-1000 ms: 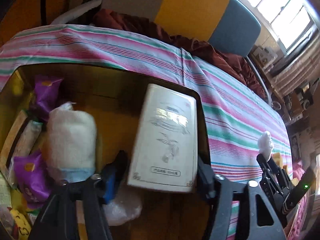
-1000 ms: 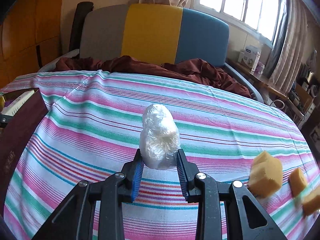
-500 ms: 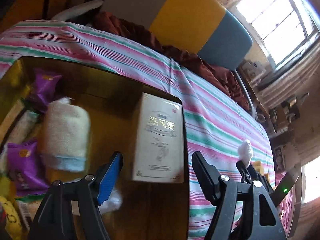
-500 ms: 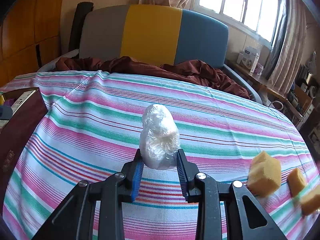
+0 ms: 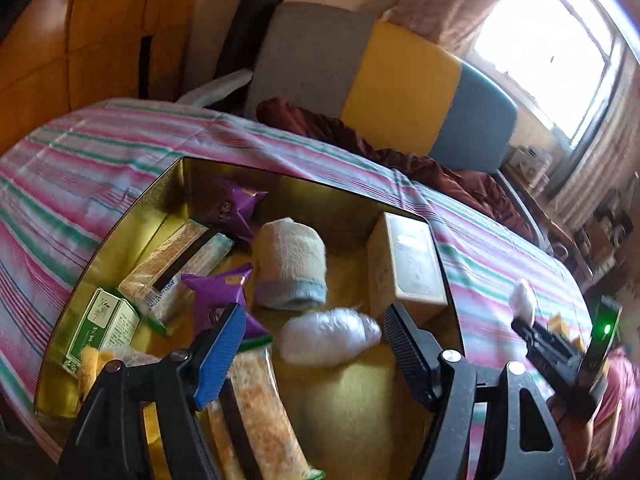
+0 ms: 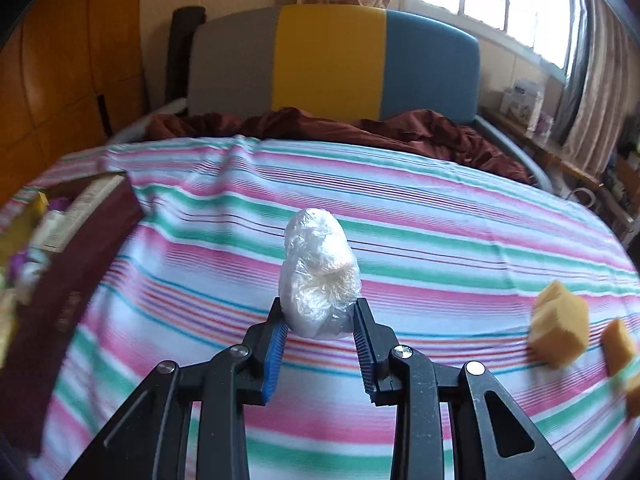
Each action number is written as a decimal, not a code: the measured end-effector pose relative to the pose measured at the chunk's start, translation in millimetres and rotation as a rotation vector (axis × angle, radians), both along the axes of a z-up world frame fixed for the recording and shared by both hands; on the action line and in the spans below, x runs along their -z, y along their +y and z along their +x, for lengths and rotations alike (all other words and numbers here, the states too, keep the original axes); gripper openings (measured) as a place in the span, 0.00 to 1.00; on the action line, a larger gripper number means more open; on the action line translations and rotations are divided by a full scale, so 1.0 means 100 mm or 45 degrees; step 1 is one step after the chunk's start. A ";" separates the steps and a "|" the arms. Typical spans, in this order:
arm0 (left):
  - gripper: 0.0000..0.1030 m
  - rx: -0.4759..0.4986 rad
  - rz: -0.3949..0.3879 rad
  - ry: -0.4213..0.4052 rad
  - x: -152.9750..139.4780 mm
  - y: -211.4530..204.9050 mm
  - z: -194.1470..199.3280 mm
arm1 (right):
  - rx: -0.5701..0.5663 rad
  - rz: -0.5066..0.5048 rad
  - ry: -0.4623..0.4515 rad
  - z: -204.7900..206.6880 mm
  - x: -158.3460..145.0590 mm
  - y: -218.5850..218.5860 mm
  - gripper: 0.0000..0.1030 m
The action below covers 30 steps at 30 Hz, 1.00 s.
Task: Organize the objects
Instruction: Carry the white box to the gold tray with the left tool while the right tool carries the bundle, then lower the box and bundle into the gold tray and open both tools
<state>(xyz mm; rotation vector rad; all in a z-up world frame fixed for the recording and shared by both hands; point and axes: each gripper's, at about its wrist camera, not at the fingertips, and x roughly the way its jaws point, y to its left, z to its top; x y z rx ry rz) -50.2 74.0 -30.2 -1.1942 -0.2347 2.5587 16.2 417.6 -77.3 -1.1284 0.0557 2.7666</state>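
Left tool wide apart, cream box in tin

Black two-finger grippers, blue-padded

Left gripper and right gripper: black plastic frames, ribbed pads, silver screws; blue pad at nine o'clock on each.

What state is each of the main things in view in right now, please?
Left gripper: open, nothing between its fingers, over the box.
Right gripper: shut on the wrapped bundle, held above the striped cloth.
Box: open, partly filled.
Cream carton: inside, against the box's wall.
Rolled towel: lying inside.
Second wrapped bundle: lying inside.
Sponge cubes: loose on the cloth.
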 end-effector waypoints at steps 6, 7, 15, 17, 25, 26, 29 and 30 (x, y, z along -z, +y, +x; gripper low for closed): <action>0.71 0.050 0.040 0.004 0.04 0.00 0.14 | -0.051 -0.158 0.056 0.15 -0.10 -0.24 0.32; 0.71 0.055 0.043 0.005 0.04 0.00 0.16 | -0.065 -0.184 0.061 0.17 -0.14 -0.31 0.32; 0.71 0.079 0.019 0.036 0.04 -0.08 0.33 | -0.226 -0.250 0.090 0.18 -0.42 -0.88 0.32; 0.71 0.084 0.017 0.046 0.04 -0.10 0.36 | -0.273 -0.263 0.088 0.13 -0.48 -1.06 0.32; 0.71 0.117 -0.052 0.106 0.04 -0.14 0.53 | -0.405 -0.252 0.045 -0.22 -0.60 -1.76 0.32; 0.71 0.116 -0.053 0.106 0.05 -0.15 0.53 | -0.405 -0.249 0.032 -0.28 -0.59 -1.82 0.32; 0.71 0.106 -0.065 0.084 0.07 -0.19 0.53 | -0.410 -0.242 -0.003 -0.45 -0.57 -1.97 0.32; 0.71 0.098 -0.071 0.079 0.07 -0.21 0.53 | -0.412 -0.229 -0.013 -0.50 -0.56 -2.03 0.32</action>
